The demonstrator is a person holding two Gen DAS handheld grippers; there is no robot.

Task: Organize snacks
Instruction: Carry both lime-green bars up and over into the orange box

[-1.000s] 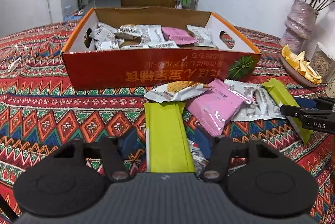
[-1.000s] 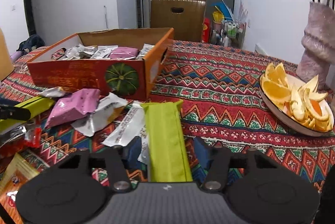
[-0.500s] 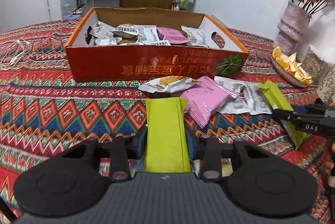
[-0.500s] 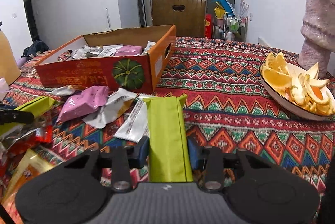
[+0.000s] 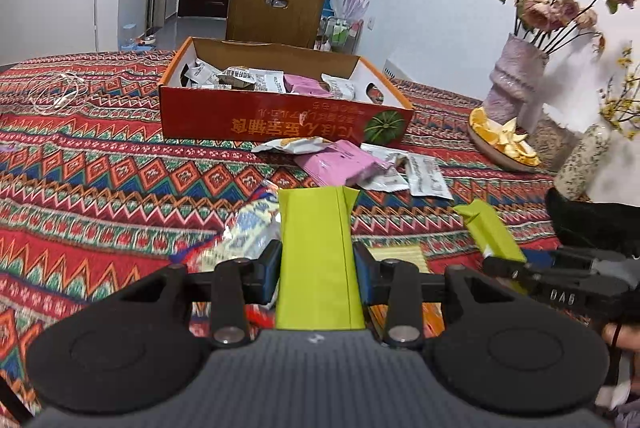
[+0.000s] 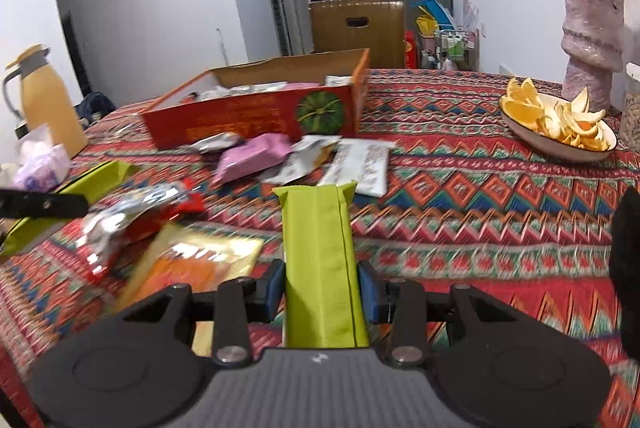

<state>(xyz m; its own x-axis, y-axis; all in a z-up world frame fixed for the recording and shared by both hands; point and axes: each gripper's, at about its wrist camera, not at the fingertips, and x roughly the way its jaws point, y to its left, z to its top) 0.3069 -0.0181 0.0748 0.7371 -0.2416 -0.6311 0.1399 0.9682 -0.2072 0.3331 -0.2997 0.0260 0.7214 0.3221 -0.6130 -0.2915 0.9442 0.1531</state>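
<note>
snacks are what changed: a second ago each green bar lay loose on the worktop (image 5: 100, 163) between wide jaws, and both tools have just been closing. now my left tool (image 5: 318, 270) is clamped on one green bar (image 5: 316, 252), blue pads tight on both long edges, and my right tool (image 6: 322, 286) pinches the other bar (image 6: 320, 248) the same way. both bars look lifted clear of the cloth and ride forward, sticking out past the fingertips (the right view is smeared, so i can't judge its height well).

the box (image 5: 280, 121) sits ahead, well apart from both tools, already holding a layer of packets. a pink packet (image 5: 340, 161) and white wrappers (image 5: 424, 177) lie loose just in front of its near wall; a red and silver pack (image 6: 136, 211) and an orange one (image 6: 192, 264) lie nearer me.

i'd say the pickup is done and the carry is on: next is clearing the near wall of the box, then letting go inside.
</note>
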